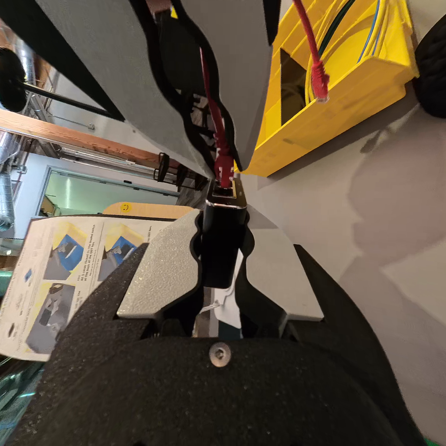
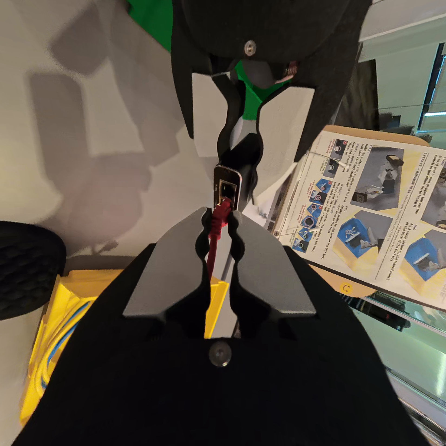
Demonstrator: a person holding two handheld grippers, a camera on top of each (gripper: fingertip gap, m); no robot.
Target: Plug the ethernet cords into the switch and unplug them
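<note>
**Red plug at the switch's port, both tongs closed on their parts**

The left tongs (image 1: 223,231) hold the black switch (image 1: 223,243) by its two broad sides, pads pressed flat against the casing. The right tongs (image 2: 218,220) are narrowed onto the ribbed boot of the red ethernet cord (image 2: 218,224), just behind the plug, one pad on each side.

The switch is a small rigid box with glossy faces, probably light but slippery, so a grip across the flat sides, well back from the port face, looks safest. The cord is limp along its length and stiff only at the boot and plug; the boot is the right place to hold it. The plug's latch tab is likely fragile, and squeezing off-centre could bend it.

The switch's long axis runs straight out from the left tongs, port face pointing away toward the right tongs. The plug points forward from the right tongs' tips into the lower port; whether it is fully seated I cannot tell. The cord trails back between the right fingers.

A second red plug (image 1: 319,83) hangs over a yellow bin (image 1: 337,101), beyond and right of the left tongs.
</note>
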